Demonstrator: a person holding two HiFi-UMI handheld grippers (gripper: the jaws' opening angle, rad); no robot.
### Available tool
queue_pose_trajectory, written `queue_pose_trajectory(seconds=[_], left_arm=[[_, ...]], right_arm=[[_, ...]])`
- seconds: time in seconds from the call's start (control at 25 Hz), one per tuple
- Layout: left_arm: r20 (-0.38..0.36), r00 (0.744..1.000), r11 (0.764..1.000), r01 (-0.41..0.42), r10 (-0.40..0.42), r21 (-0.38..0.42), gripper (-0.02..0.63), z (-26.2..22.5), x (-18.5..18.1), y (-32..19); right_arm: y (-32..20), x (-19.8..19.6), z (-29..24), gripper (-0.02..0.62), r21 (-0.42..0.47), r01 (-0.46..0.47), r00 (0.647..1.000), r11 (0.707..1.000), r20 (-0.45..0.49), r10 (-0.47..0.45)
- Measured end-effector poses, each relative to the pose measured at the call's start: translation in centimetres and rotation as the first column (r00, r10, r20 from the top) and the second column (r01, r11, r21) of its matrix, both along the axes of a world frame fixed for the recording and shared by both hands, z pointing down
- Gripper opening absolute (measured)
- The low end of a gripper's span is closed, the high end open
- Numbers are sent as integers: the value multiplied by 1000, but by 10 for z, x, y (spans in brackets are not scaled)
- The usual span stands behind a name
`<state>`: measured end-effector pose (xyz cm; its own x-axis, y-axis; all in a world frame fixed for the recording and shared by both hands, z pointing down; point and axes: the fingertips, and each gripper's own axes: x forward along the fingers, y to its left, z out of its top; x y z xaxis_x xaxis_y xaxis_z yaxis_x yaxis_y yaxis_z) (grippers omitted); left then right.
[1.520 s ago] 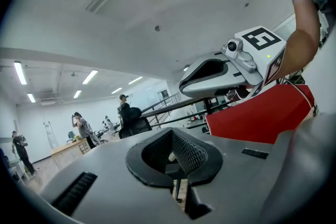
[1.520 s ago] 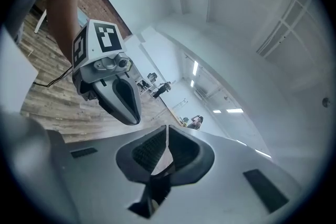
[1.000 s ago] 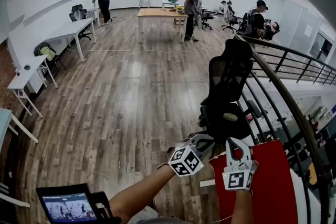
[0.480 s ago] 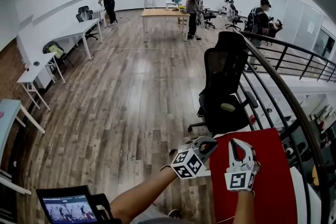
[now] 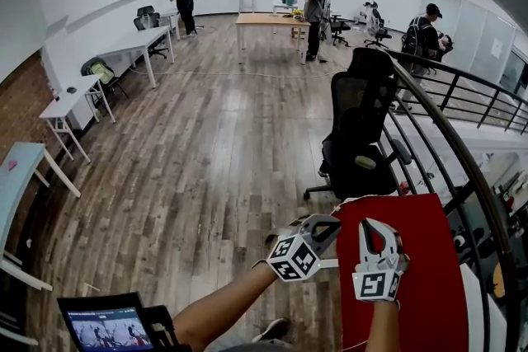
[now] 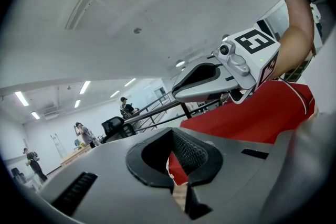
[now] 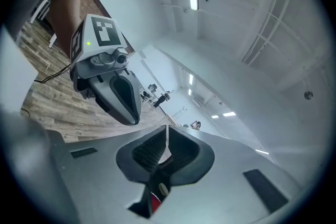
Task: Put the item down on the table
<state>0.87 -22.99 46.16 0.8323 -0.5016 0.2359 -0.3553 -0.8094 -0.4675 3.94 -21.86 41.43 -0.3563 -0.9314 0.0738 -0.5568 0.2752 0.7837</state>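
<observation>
My left gripper [image 5: 328, 224] and right gripper [image 5: 373, 225] are held side by side over the near edge of a red table top [image 5: 417, 260], both pointing away from me. In the left gripper view the left gripper [image 6: 173, 164] has its jaws pressed together with nothing between them. The right gripper [image 6: 181, 93] shows beside it above the red table top [image 6: 252, 113]. In the right gripper view the right gripper [image 7: 167, 136] is also shut and empty, with the left gripper [image 7: 130, 115] close by. No item shows in any view.
A black office chair [image 5: 363, 136] stands just beyond the red table, beside a curved black railing [image 5: 450, 136]. A small screen [image 5: 103, 326] sits at the lower left. White desks [image 5: 132, 45] line the left wall, and several people stand by a far wooden table [image 5: 268, 19].
The head view has swung slightly, so the chair sits farther up and more of the red table shows under the grippers. Both grippers stay shut and close together.
</observation>
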Motion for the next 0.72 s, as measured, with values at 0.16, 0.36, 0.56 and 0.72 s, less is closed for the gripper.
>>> queue_pose_trajectory(seconds=[0.16,0.36,0.56,0.72], left_arm=[[-1,1000,1000,17,-17,-11,3,5,-25,59],[9,999,999,42,-42,-25,3,19,-58,146],[3,999,999,39,-39,-21,3,11,-66,240],[2,1000,1000,20,-20,4,3,-6,-54,305]], right_arm=[[57,-19,4,6,6,12,1000,1000,0,-12],[144,-44,6,6,0,0,1000,1000,12,0],[247,-58,8,6,-8,10,1000,1000,-3,-10],[310,-49,-9,6,19,5,1000,1000,-12,-5]])
